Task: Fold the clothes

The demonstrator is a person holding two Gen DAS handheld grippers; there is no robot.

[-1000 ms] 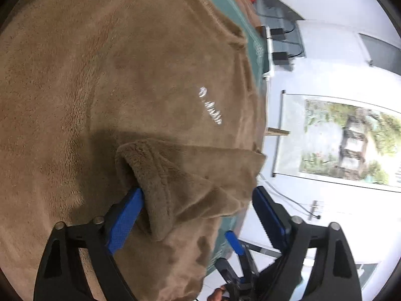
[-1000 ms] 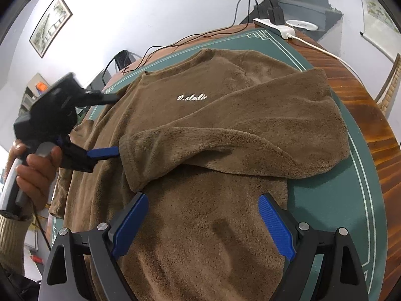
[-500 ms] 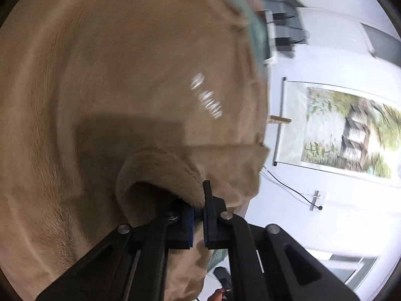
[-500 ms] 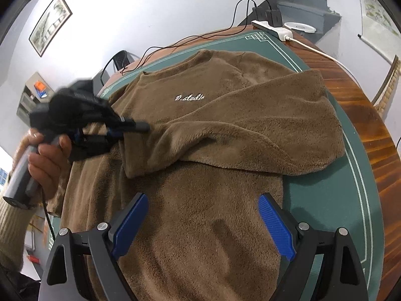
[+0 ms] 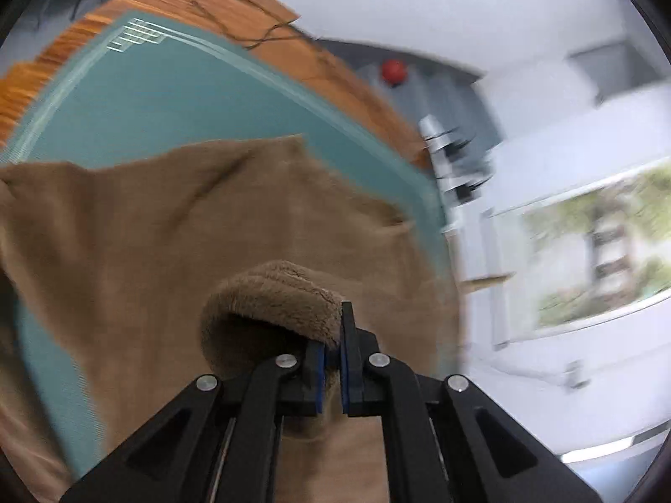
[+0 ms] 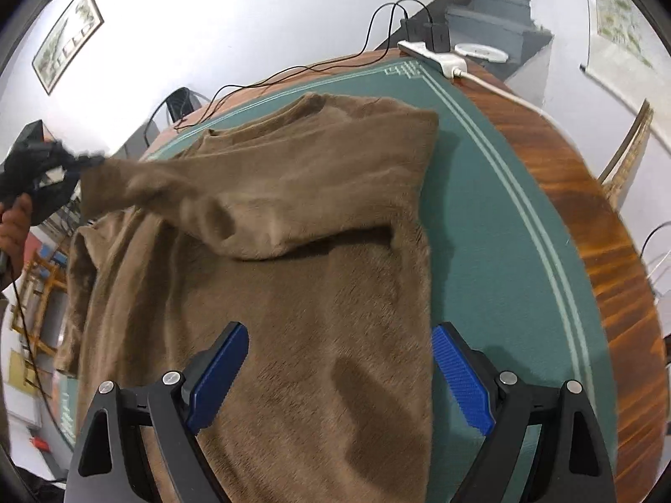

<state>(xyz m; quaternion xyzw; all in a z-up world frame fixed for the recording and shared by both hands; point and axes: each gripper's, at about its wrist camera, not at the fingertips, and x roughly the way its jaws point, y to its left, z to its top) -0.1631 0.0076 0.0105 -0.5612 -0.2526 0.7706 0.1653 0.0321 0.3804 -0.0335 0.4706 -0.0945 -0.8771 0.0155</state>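
Observation:
A brown fleece sweater (image 6: 293, 276) lies spread on the green mat (image 6: 495, 218) of a round wooden table. My left gripper (image 5: 332, 356) is shut on the sweater's sleeve cuff (image 5: 276, 297), with the fuzzy cuff bulging above the jaws. In the right wrist view the left gripper (image 6: 79, 163) is at the far left, holding the sleeve (image 6: 180, 197) lifted and stretched out to the left across the chest. My right gripper (image 6: 335, 373) hovers open above the lower body of the sweater, with nothing between its blue pads (image 6: 459, 377).
A white power strip (image 6: 436, 58) with plugged chargers and black cables (image 6: 293, 71) sits at the table's far edge. A chair back (image 6: 629, 159) stands to the right. A person's hand (image 6: 12, 226) holds the left gripper.
The left gripper closed on the sleeve cuff, then lifted and pulled the sleeve away to the left, off the chest. The right gripper stayed open over the sweater.

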